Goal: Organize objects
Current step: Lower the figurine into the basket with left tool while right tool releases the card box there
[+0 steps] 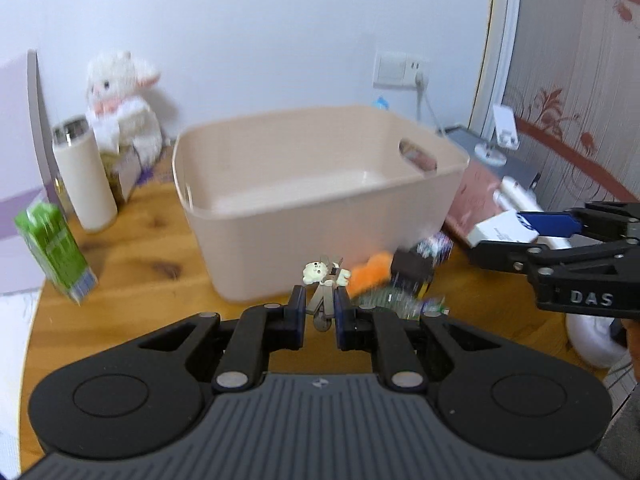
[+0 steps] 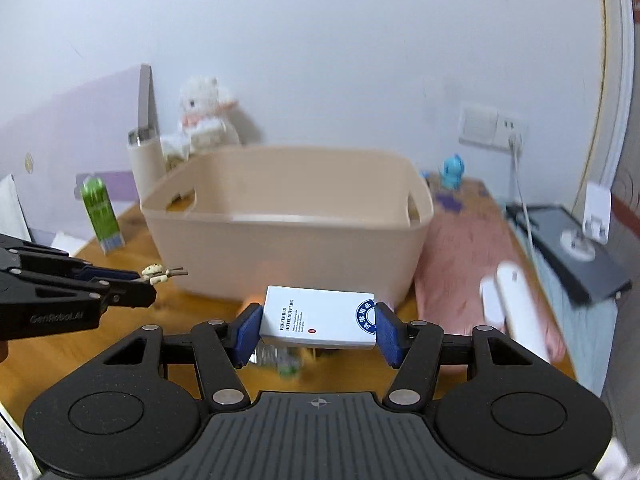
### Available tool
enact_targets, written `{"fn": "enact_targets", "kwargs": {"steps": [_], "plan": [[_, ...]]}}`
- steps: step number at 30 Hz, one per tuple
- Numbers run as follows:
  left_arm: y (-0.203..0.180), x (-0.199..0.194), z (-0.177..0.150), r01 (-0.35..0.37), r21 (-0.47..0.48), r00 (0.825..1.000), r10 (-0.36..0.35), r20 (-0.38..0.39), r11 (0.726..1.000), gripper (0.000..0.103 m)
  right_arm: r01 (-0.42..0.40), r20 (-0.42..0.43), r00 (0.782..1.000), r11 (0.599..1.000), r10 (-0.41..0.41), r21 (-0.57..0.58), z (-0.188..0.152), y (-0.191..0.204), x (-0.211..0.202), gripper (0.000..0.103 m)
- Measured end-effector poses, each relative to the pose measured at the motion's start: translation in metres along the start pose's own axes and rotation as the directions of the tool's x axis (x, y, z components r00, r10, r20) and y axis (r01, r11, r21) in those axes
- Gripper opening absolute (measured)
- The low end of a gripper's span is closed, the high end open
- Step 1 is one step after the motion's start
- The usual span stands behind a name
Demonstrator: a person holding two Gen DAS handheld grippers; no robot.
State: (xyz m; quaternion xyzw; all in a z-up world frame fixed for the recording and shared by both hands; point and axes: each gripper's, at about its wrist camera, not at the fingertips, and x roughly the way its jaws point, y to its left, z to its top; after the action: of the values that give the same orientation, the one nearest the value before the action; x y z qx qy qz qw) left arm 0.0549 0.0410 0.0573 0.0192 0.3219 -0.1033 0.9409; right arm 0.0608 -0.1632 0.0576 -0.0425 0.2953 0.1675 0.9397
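Note:
A beige plastic basket (image 1: 280, 216) stands on the wooden table; it also shows in the right wrist view (image 2: 280, 240). My left gripper (image 1: 320, 312) is shut on a small metal clip with a white bear charm (image 1: 325, 276), held in front of the basket; the clip shows in the right wrist view (image 2: 160, 273) too. My right gripper (image 2: 318, 330) is shut on a white hotel-supplies box (image 2: 320, 318), held above the table before the basket. The box shows at the right of the left wrist view (image 1: 500, 232). An orange toy (image 1: 370, 274) and several small packets (image 1: 416, 276) lie by the basket's front.
A white plush lamb (image 1: 120, 104), a cream thermos (image 1: 84, 176) and a green carton (image 1: 56, 252) stand at the left. A pink cloth (image 2: 472, 256), white tubes (image 2: 516, 312), a blue figurine (image 2: 453, 172) and a dark tray (image 2: 576, 252) are at the right.

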Motion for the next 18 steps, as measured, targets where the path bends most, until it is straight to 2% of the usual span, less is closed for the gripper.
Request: {"fn": "enact_targets", "kwargs": {"steps": [4,10,18], "plan": [[-0.002,-0.008,0.02,-0.025,0.011,0.998,0.025,0.054,1.0,0.016,0.018,0.063,0.998,0.999,-0.015,-0.04,0.021,0.003,-0.003,0.056],[0.003,-0.001,0.057,-0.067,-0.007,0.992,0.068,0.107,0.998,0.016,0.008,0.127,0.992,1.0,-0.004,-0.026,0.056,0.0,0.008,0.056],[0.004,0.05,0.092,-0.121,0.001,0.99,0.121,0.067,0.993,0.016,0.07,0.156,0.985,0.997,-0.072,0.015,0.091,-0.005,0.046,0.056]]}}
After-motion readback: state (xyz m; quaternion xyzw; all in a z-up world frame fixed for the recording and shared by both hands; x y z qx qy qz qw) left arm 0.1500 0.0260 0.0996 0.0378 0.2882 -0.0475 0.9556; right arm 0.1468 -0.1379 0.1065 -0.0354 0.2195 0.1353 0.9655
